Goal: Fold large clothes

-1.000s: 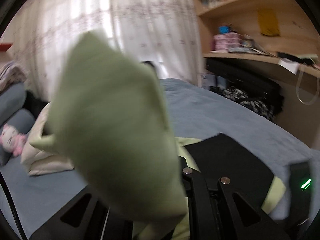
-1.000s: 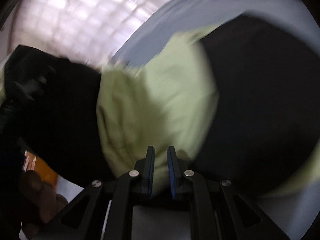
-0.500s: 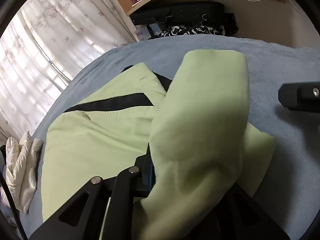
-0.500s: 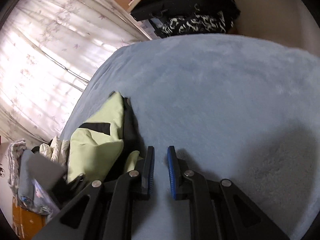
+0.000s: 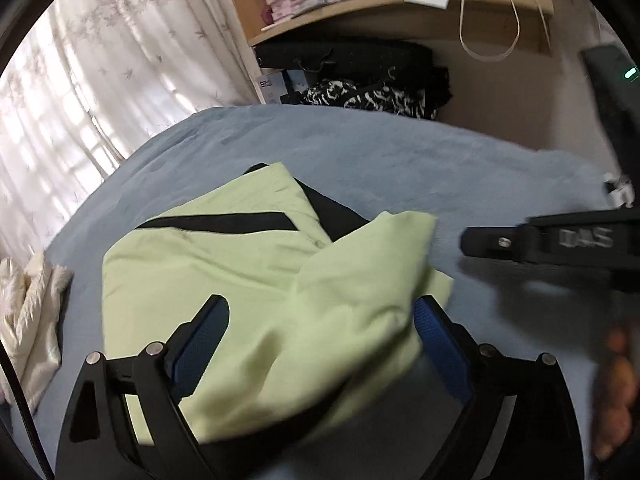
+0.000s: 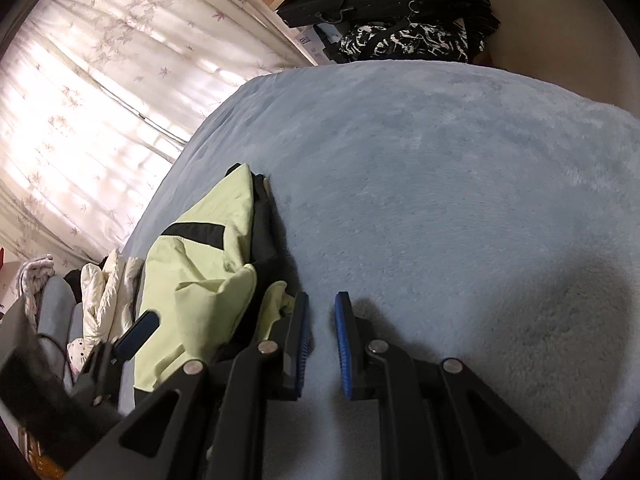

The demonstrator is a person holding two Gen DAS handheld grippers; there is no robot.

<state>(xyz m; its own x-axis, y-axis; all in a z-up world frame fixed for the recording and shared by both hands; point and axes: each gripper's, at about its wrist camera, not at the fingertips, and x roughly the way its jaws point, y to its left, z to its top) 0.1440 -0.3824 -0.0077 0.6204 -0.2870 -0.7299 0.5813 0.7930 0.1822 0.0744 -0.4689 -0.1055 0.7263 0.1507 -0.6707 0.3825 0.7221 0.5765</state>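
A light green jacket with black stripes (image 5: 208,264) lies partly folded on the blue-grey bed (image 5: 400,160). My left gripper (image 5: 320,320) is open, its blue pads wide apart, with a loose green sleeve (image 5: 352,312) lying between them. In the right wrist view the jacket (image 6: 192,272) lies to the left of my right gripper (image 6: 322,312), whose pads stand a narrow gap apart with nothing between them, low over the bare bed (image 6: 460,200). The right gripper also shows in the left wrist view (image 5: 552,240), right of the jacket.
A cream garment (image 5: 28,312) lies at the bed's left edge. White curtains (image 5: 100,80) hang behind. A wooden shelf (image 5: 360,4) with boxes, black bags and a patterned cloth (image 5: 368,96) stand beyond the bed's far end.
The left gripper has opened and let go of the green sleeve, which has dropped lower onto the jacket. The right gripper has stayed low over the bed beside the jacket.
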